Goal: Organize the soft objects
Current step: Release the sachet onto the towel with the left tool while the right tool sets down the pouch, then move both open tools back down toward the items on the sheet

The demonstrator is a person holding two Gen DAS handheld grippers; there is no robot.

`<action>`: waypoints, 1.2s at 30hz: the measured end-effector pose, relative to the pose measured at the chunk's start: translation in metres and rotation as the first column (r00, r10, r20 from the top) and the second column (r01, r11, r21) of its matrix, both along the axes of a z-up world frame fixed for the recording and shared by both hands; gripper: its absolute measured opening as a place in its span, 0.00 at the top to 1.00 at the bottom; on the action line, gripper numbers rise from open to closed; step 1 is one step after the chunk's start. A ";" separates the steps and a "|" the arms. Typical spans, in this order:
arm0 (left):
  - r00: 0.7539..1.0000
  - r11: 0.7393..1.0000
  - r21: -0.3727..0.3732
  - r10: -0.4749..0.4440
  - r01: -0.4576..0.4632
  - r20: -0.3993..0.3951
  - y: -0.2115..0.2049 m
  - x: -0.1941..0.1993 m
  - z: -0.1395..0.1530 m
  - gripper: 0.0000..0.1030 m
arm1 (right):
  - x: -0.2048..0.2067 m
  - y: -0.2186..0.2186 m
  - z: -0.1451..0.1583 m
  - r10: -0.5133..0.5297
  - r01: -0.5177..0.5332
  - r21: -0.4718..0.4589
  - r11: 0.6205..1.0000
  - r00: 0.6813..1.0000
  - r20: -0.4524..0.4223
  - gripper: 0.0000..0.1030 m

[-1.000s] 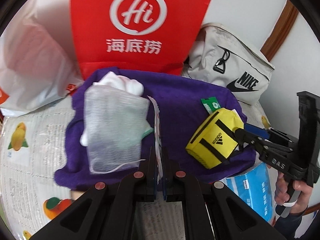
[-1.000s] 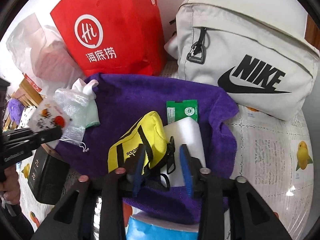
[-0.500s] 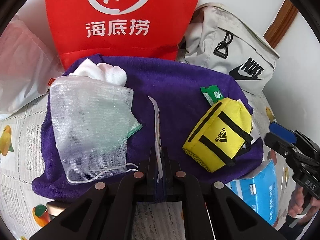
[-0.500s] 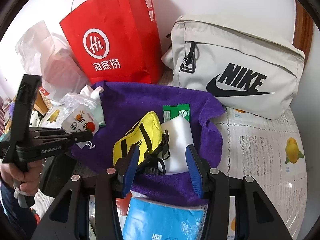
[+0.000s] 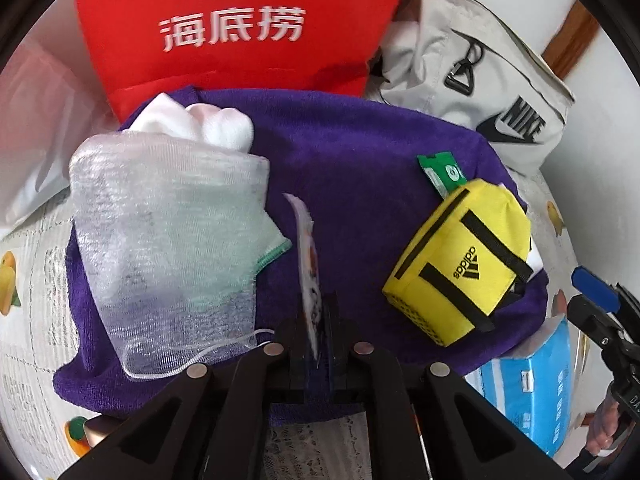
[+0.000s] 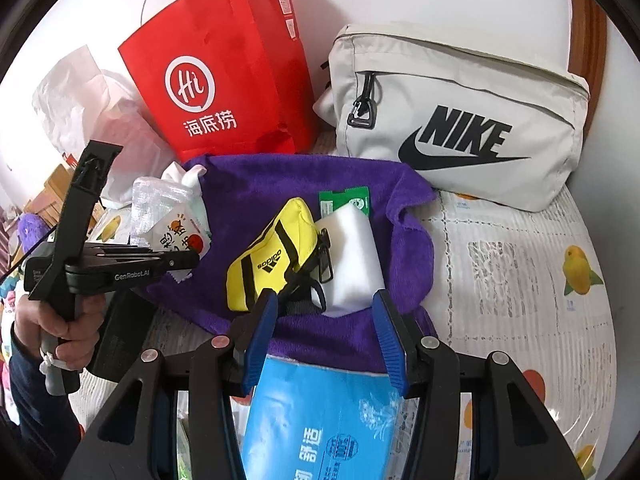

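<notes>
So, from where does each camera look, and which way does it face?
Left wrist: sits on the left gripper, looking steeply down at the purple towel and mesh bag; its jaws hold a thin packet, and have just been opening slightly.
Right wrist: sits on the right gripper, jaws open, looking down and forward at the yellow pouch; a hand shows.
Both share the towel, pouch, red bag and Nike bag; each sees the other gripper.
</notes>
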State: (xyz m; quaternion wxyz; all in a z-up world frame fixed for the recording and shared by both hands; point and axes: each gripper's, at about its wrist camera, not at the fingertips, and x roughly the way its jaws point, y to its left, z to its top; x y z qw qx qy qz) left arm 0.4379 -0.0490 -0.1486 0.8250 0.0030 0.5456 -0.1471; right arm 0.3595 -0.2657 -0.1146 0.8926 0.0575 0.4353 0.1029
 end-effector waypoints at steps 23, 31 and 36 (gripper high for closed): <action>0.988 0.994 0.039 0.102 -0.107 0.119 0.029 -0.067 0.059 0.48 | -0.079 0.017 0.023 0.038 -0.038 0.010 0.999 0.998 0.046 0.47; 0.980 0.989 0.034 0.140 -0.146 0.143 0.054 -0.123 0.069 0.48 | -0.121 0.030 0.021 0.110 -0.107 -0.047 0.993 0.991 0.080 0.46; 0.975 0.986 0.015 0.159 -0.163 0.155 0.065 -0.153 0.073 0.48 | -0.147 0.043 0.019 0.156 -0.148 -0.091 0.985 0.983 0.096 0.38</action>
